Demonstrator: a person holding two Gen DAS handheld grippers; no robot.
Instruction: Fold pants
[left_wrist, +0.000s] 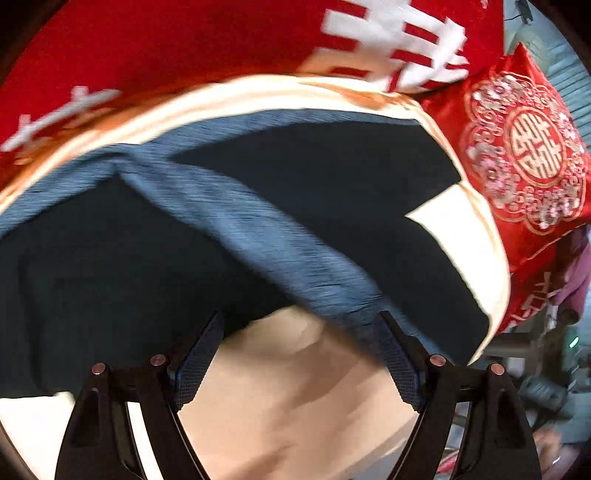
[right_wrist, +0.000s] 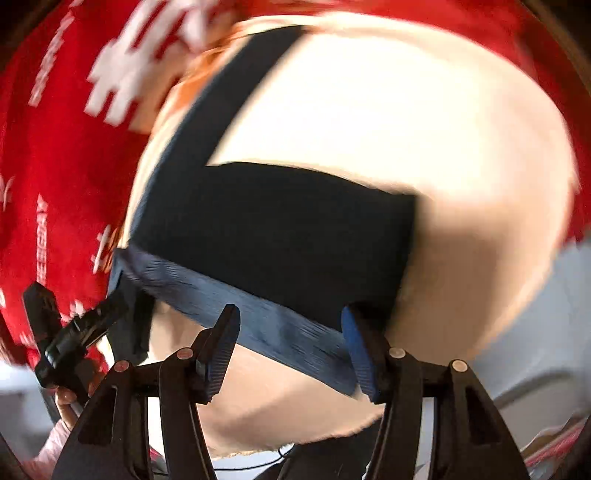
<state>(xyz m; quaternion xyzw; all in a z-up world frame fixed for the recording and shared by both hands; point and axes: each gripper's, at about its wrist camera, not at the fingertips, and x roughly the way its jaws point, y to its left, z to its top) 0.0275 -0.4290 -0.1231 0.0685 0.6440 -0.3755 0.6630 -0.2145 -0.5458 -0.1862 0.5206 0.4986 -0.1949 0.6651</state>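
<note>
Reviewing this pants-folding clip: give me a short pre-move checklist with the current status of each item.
1. Pants lie on the cream cloth: ok.
2. Left gripper open, nothing between its fingers: ok.
3. Right gripper open, straddling the ribbed waistband without pinching it: ok.
4. Waistband lies flat: not ok, it twists across the dark fabric in the left view.
5. Legs aligned: cannot tell, pictures blurred.
6. Red pillow clear of the pants: ok.

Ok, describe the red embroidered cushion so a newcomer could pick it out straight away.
Start from the cream sheet that the dark navy pants lie on. Beyond its edge, at the right of the left wrist view, sits the red satin cushion. Unlike the plain red blanket with white block characters, it is glossy with a round gold-and-white embroidered medallion.
</note>
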